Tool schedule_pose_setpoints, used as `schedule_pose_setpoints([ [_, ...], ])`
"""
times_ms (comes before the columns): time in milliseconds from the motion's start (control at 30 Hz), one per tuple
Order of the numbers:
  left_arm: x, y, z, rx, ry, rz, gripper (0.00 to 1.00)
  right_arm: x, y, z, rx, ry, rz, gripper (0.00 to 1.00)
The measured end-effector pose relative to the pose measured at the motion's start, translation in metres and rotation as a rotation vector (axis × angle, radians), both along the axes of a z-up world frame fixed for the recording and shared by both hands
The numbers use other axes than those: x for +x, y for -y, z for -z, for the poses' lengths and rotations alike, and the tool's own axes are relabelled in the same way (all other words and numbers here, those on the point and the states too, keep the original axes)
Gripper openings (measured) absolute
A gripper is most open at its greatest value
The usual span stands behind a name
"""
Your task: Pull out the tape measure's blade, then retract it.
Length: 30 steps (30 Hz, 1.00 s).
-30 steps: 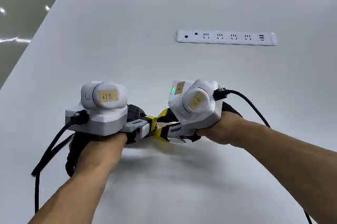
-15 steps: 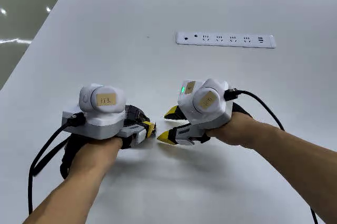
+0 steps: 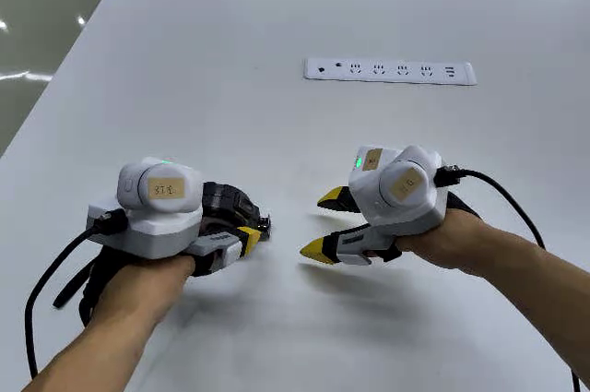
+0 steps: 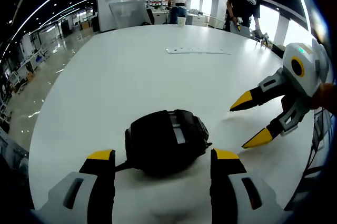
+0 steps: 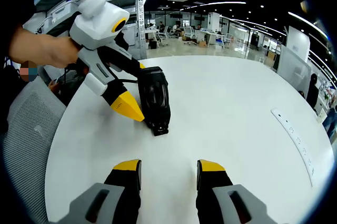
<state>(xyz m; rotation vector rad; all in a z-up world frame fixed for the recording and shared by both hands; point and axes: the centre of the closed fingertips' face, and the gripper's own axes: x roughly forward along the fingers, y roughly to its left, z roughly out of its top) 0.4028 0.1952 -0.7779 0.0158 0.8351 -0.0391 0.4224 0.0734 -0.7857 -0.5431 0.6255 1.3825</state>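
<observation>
A black tape measure (image 3: 224, 206) rests on the white table (image 3: 277, 115), its blade drawn in with just the hook end at the case mouth (image 5: 160, 128). My left gripper (image 3: 241, 224) is shut on the case, one yellow-tipped jaw on each side of it. In the left gripper view the tape measure (image 4: 166, 139) sits between the left gripper's (image 4: 163, 155) jaws. In the right gripper view the left gripper (image 5: 145, 105) and tape measure (image 5: 156, 97) lie ahead to the left. My right gripper (image 3: 322, 223) hovers open a short way right of the case, holding nothing; the right gripper (image 4: 246, 124) (image 5: 168, 167) has a gap between its jaws.
A white power strip (image 3: 389, 70) lies flat further back on the table, right of centre. Black cables (image 3: 55, 263) trail from both grippers toward me. A grey mesh chair (image 5: 26, 129) stands at the table's edge. People (image 4: 178, 5) stand far off in the hall.
The right gripper, which met the left at the tape measure a second ago, has opened and drawn away to the right. No yellow blade shows between them now. The left gripper has shifted slightly left.
</observation>
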Motion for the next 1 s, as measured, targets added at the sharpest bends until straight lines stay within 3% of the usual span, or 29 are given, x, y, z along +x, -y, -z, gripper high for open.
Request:
schedule_pose_setpoints([
  [133, -0.004, 0.002, -0.002, -0.010, 0.013, 0.018, 0.72, 0.001, 0.015, -0.003, 0.001, 0.006, 0.026, 0.41],
  [433, -0.016, 0.001, -0.003, -0.021, 0.011, 0.052, 0.76, -0.003, 0.046, -0.010, 0.015, 0.007, 0.092, 0.48],
  [600, -0.020, 0.000, -0.006, -0.041, 0.028, 0.078, 0.77, -0.006, 0.063, -0.013, 0.021, 0.008, 0.133, 0.51],
  [867, -0.027, 0.011, -0.017, -0.099, 0.088, 0.161, 0.86, -0.013, 0.088, -0.018, 0.033, 0.016, 0.200, 0.58],
  [1000, -0.030, 0.011, -0.020, -0.091, 0.103, 0.195, 0.87, -0.018, 0.098, -0.020, 0.048, 0.018, 0.228, 0.62],
])
